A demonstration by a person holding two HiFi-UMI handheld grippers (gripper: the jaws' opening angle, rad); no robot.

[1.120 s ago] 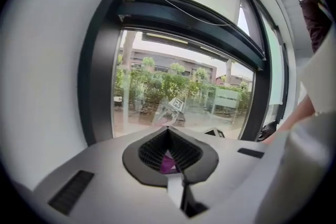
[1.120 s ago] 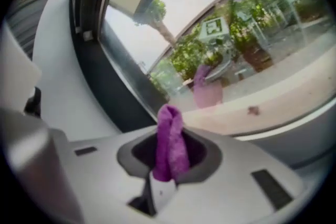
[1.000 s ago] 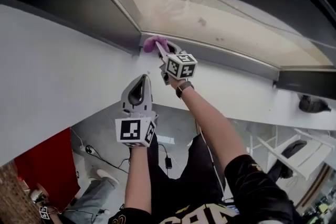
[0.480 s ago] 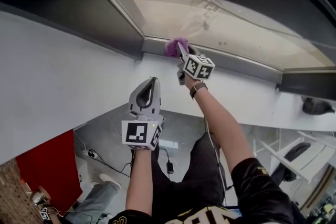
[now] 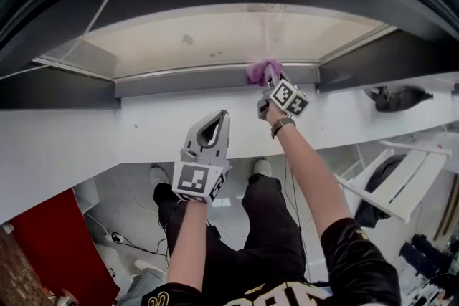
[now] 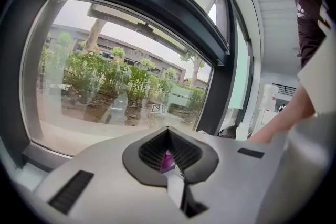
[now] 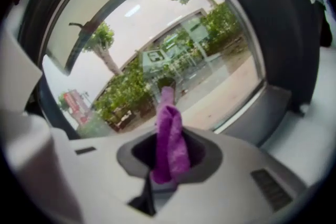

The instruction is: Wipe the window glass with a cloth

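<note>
The window glass (image 5: 215,39) fills the top of the head view, with trees and buildings behind it (image 6: 105,86). My right gripper (image 5: 269,72) is shut on a purple cloth (image 5: 256,72) and holds it against the glass's bottom edge, near the lower right corner. In the right gripper view the cloth (image 7: 169,139) stands up out of the shut jaws of the right gripper (image 7: 168,165), its tip against the pane (image 7: 157,34). My left gripper (image 5: 221,115) hangs lower and to the left, off the glass, tips together. In its own view the left gripper (image 6: 169,134) shows only a purple speck between its pads.
A dark frame (image 5: 373,54) surrounds the pane, with a grey sill strip (image 5: 186,80) under it and a white wall (image 5: 86,140) below. A dark object (image 5: 394,97) lies on the ledge at right. A white rack (image 5: 401,175) and a red panel (image 5: 57,247) stand on the floor.
My right gripper has carried the cloth rightwards along the glass's bottom edge, from the lower left corner to near the lower right corner. The left gripper followed, still shut and off the glass.
</note>
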